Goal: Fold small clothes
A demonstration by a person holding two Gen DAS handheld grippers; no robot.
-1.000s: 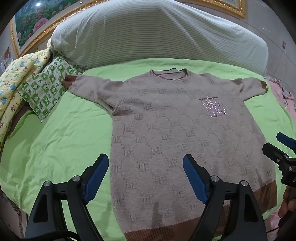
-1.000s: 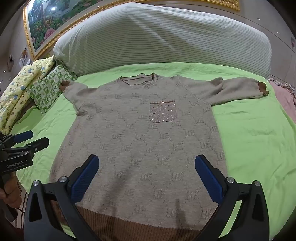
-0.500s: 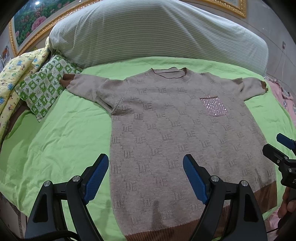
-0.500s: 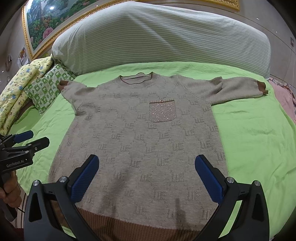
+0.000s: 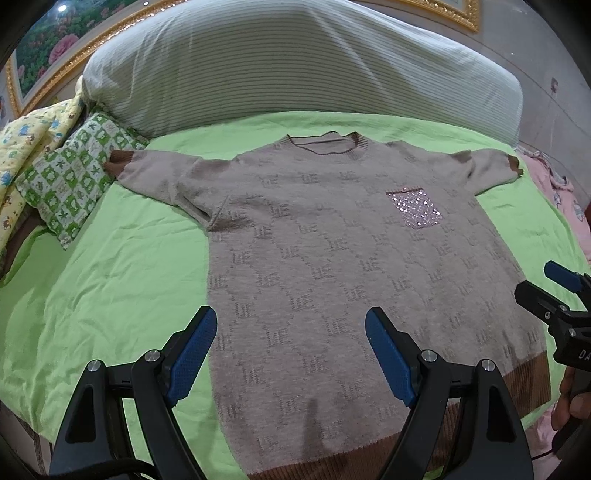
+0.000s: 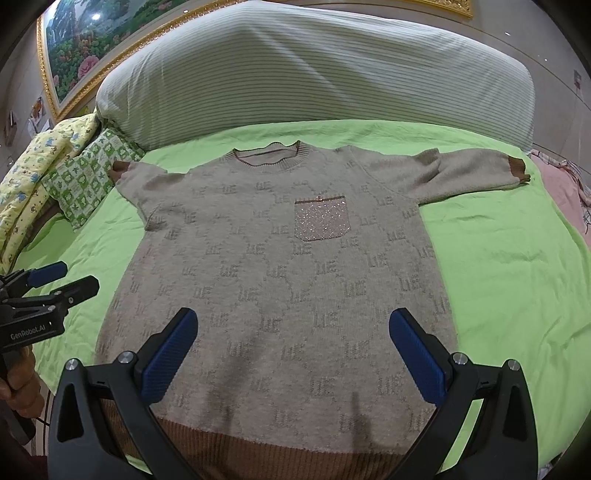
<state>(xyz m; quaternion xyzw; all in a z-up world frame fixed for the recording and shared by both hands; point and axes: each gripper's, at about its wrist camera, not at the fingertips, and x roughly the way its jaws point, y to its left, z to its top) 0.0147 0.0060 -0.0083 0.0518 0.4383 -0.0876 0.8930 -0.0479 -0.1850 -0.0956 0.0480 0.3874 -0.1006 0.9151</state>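
Note:
A beige knit sweater (image 5: 332, 258) with brown cuffs and hem and a sparkly chest pocket (image 5: 413, 210) lies flat, front up, on a green bed sheet (image 5: 110, 277); it also shows in the right wrist view (image 6: 280, 266). My left gripper (image 5: 291, 339) is open and empty, above the sweater's lower left part near the hem. My right gripper (image 6: 293, 339) is open and empty, above the lower middle of the sweater. Each gripper shows at the edge of the other's view, the right gripper (image 5: 554, 291) and the left gripper (image 6: 55, 280).
A large striped bolster (image 5: 295, 66) lies across the head of the bed. A green-checked pillow (image 5: 74, 181) and a yellow printed quilt (image 5: 22, 140) lie at the left. Pink fabric (image 5: 565, 199) lies at the right edge. A framed painting (image 6: 92, 33) hangs behind.
Both grippers have shifted slightly; the sweater sits a little lower and more centred in both views. The sweater itself has not moved and both grippers stay open.

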